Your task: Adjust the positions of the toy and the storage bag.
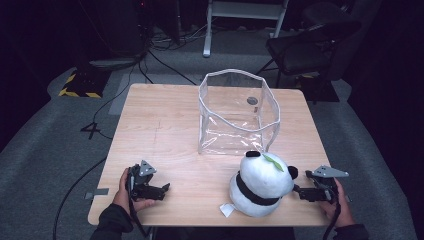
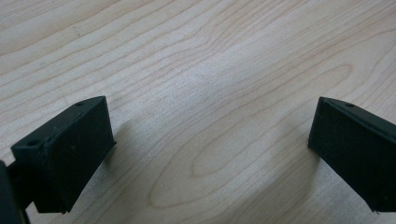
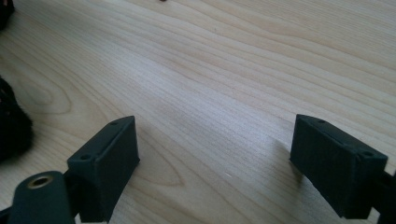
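Note:
A plush panda [image 1: 260,185], white with black ears, a black band and a green leaf on its head, sits near the table's front edge, right of centre; a white tag lies at its base. Its black fur edges the left side of the right gripper view [image 3: 11,133]. Behind it a clear plastic bag [image 1: 237,112] with white trim stands open. My left gripper [image 1: 162,190] rests at the front left, open over bare wood [image 2: 210,140]. Just right of the panda, my right gripper [image 1: 298,189] is open with nothing between its jaws [image 3: 215,158].
The light wooden table [image 1: 160,125] stands on grey carpet. Beyond its far edge are a dark chair [image 1: 310,45], a white frame [image 1: 245,15] and cables on the floor. Bare tabletop lies between the left gripper and the bag.

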